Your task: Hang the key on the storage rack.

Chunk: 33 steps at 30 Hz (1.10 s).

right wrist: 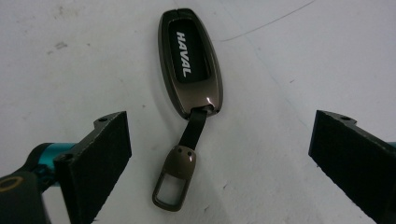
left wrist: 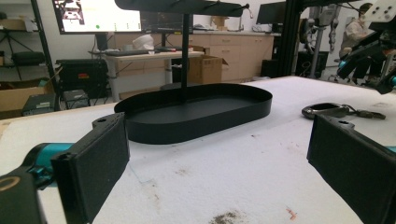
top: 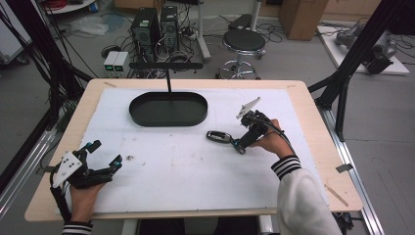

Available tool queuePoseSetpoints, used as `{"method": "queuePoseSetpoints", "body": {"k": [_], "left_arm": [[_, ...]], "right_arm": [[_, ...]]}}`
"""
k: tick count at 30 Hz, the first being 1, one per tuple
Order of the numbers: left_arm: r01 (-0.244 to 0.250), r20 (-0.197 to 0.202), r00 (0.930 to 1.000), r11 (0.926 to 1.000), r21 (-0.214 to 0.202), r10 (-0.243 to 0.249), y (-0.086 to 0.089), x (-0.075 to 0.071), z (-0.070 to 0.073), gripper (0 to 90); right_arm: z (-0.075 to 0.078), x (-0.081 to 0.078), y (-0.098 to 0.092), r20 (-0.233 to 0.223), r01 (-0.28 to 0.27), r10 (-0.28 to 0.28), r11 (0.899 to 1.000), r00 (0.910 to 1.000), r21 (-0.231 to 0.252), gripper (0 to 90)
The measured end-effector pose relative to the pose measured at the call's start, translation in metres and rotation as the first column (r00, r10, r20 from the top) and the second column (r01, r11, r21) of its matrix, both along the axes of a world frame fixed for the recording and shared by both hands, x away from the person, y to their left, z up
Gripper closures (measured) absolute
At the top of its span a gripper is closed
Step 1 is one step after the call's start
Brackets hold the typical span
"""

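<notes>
Right hand-held gripper (right wrist: 219, 154) agape over key fob (right wrist: 190, 63); clasp (right wrist: 173, 184) unobscured.

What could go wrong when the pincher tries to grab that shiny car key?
The right gripper is open over the car key, which lies flat on the white mat. Its case looks smooth and rounded, so the jaws might slip off it. They might also catch only the thin strap, leaving the key dangling. Swinging, it could miss the black tray.
</notes>
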<state>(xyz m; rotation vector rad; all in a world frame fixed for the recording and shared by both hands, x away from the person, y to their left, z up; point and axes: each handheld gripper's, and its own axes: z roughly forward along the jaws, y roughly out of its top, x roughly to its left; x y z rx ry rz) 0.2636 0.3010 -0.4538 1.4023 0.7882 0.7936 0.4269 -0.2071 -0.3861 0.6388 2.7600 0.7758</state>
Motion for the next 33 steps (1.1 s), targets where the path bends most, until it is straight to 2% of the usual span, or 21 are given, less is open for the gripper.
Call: {"method": "queuePoseSetpoints", "body": {"k": [5,8,9,16,20,24,26,33], "left_arm": [[0.0,-0.002,1.0,1.0,-0.001,0.0,0.0,0.0,0.0,6.2],[0.0,-0.002,1.0,1.0,0.0,0.0,0.0,0.0,0.0,6.2],[0.0,-0.001,1.0,1.0,0.0,0.0,0.0,0.0,0.0,6.2],[0.0,-0.001,1.0,1.0,0.0,0.0,0.0,0.0,0.0,6.2],[0.001,-0.001,1.0,1.0,0.001,-0.001,0.0,0.0,0.0,6.2],[0.002,0.0,1.0,1.0,0.001,-0.002,0.0,0.0,0.0,6.2],[0.002,0.0,1.0,1.0,0.0,-0.002,0.0,0.0,0.0,6.2],[0.0,-0.001,1.0,1.0,0.001,0.0,0.0,0.0,0.0,6.2]], "right_arm": [[-0.006,0.003,0.006,-0.015,0.003,-0.003,0.999,0.9999,-0.033,6.1],[-0.007,0.004,0.008,-0.028,-0.005,0.004,0.999,0.9996,-0.046,10.8],[-0.008,0.005,0.01,-0.046,-0.012,0.01,0.999,0.9989,-0.048,13.9],[-0.015,0.006,0.016,-0.066,-0.027,0.021,0.996,0.9976,-0.081,16.7],[-0.017,0.006,0.019,-0.085,-0.03,0.022,0.995,0.9961,-0.097,21.8],[-0.019,0.01,0.021,-0.108,-0.007,-0.003,0.995,0.9941,-0.096,26.0],[-0.02,0.011,0.022,-0.125,-0.014,0.003,0.996,0.9922,-0.091,33.1],[-0.024,0.013,0.024,-0.15,-0.027,0.008,0.992,0.9887,-0.122,42.7]]}}
